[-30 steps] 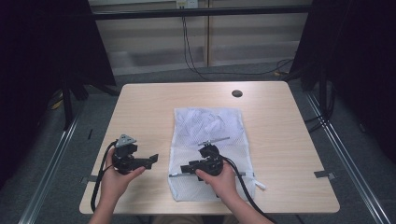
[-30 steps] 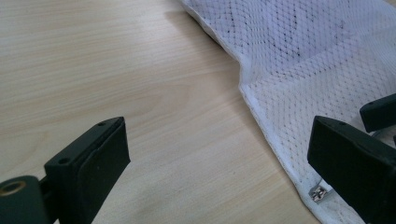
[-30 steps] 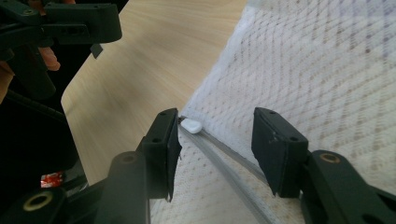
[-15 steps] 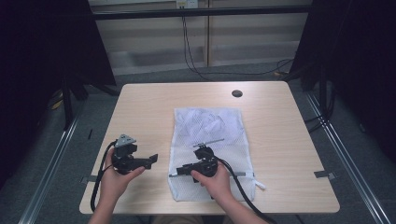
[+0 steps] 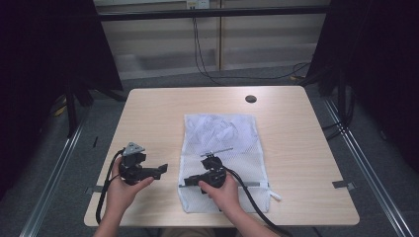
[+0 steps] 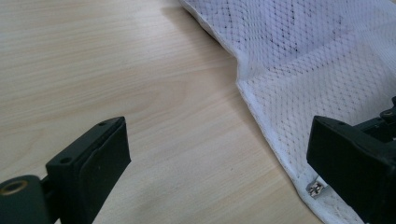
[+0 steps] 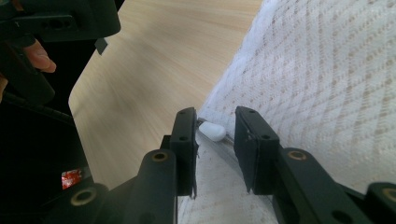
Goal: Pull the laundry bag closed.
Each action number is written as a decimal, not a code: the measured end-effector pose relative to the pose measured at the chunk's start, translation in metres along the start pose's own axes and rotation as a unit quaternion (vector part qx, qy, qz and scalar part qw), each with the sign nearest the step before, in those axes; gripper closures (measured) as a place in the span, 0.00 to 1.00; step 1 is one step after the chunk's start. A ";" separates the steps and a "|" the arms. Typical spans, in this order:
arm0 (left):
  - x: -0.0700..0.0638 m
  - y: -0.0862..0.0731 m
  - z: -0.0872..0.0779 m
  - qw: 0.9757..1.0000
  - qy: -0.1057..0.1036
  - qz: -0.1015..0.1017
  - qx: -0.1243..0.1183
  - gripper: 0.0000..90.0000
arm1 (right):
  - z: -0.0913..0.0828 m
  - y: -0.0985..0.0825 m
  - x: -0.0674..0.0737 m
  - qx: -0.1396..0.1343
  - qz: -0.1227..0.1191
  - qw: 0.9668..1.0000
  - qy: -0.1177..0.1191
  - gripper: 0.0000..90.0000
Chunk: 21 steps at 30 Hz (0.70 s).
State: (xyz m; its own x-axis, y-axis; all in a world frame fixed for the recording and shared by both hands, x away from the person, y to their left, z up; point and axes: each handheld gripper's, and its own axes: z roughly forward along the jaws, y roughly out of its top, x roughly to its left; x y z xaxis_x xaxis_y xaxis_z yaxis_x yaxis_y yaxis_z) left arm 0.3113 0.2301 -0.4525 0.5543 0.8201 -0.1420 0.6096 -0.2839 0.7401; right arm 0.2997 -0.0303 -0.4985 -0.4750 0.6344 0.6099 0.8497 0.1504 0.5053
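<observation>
Just ahead of my right gripper (image 7: 212, 151), between its two black jaws, sits the small white zipper pull (image 7: 213, 131) of the white mesh laundry bag (image 5: 225, 148). The jaws have just been closing and now stand narrow, with the pull in the gap but neither pad pressing on it yet — so nothing is held. Seen from the high view, this gripper (image 5: 193, 181) lies over the bag's near-left corner, pointing left along the zipper line (image 5: 247, 184), which runs crosswise near the bag's front hem. That is the axis the coming move turns on, I judge: the pull lies dead ahead of the jaws, and the zip track runs away behind the gripper, so once pinched the pull would have to travel back along that line.

My left gripper (image 5: 160, 170) rests over bare table (image 5: 163, 113), beside the bag's left edge, jaws spread wide and empty; in its own view a small metal zip end (image 6: 315, 188) shows at the hem by the far jaw. The right hand is plainly the nearer one.

The bag is soft, fine netting with a stitched white border, lying flat and slightly rumpled; the table is smooth pale wood grain.
</observation>
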 end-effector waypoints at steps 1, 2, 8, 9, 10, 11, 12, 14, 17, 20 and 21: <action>0.000 0.000 0.000 1.000 0.000 -0.001 0.000 0.06 | 0.001 0.000 0.000 0.000 -0.001 1.000 0.000 0.77; 0.000 0.000 0.000 1.000 0.001 -0.002 -0.001 0.06 | 0.002 0.000 0.000 -0.001 -0.001 1.000 -0.001 0.77; 0.002 0.000 -0.001 1.000 0.000 0.001 0.000 0.06 | 0.007 0.000 0.000 0.007 0.002 1.000 0.005 0.77; 0.002 0.000 -0.001 1.000 0.001 0.000 0.000 0.06 | 0.007 0.000 0.000 0.007 0.002 1.000 0.005 0.77; 0.001 0.000 -0.001 1.000 0.001 -0.003 -0.003 0.06 | 0.008 0.000 0.000 0.008 0.003 1.000 0.009 0.77; 0.001 0.000 -0.001 1.000 0.001 -0.004 -0.004 0.06 | 0.008 0.000 0.000 0.008 0.003 1.000 0.012 0.78; 0.001 0.000 -0.001 1.000 0.001 -0.004 -0.003 0.06 | 0.010 -0.001 0.002 0.011 0.006 1.000 0.013 0.79; 0.001 0.000 -0.001 1.000 -0.001 -0.001 -0.001 0.06 | 0.010 -0.001 0.002 0.011 0.006 1.000 0.016 0.79; 0.001 0.001 -0.002 1.000 0.000 0.001 0.001 0.06 | 0.012 0.000 0.002 0.010 0.008 1.000 0.017 0.80; 0.002 0.001 -0.002 1.000 0.000 0.000 0.000 0.06 | 0.013 0.001 0.003 0.011 0.007 1.000 0.017 0.82; 0.001 0.001 -0.002 1.000 -0.001 -0.003 -0.002 0.06 | 0.013 0.001 0.004 0.012 0.007 1.000 0.016 0.82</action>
State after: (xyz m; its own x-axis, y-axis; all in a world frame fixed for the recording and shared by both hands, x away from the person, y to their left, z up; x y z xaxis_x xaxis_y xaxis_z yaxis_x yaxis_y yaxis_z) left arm 0.3115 0.2318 -0.4512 0.5508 0.8214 -0.1479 0.6110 -0.2762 0.7419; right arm 0.3017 -0.0174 -0.5037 -0.4700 0.6119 0.6361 0.8611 0.1597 0.4826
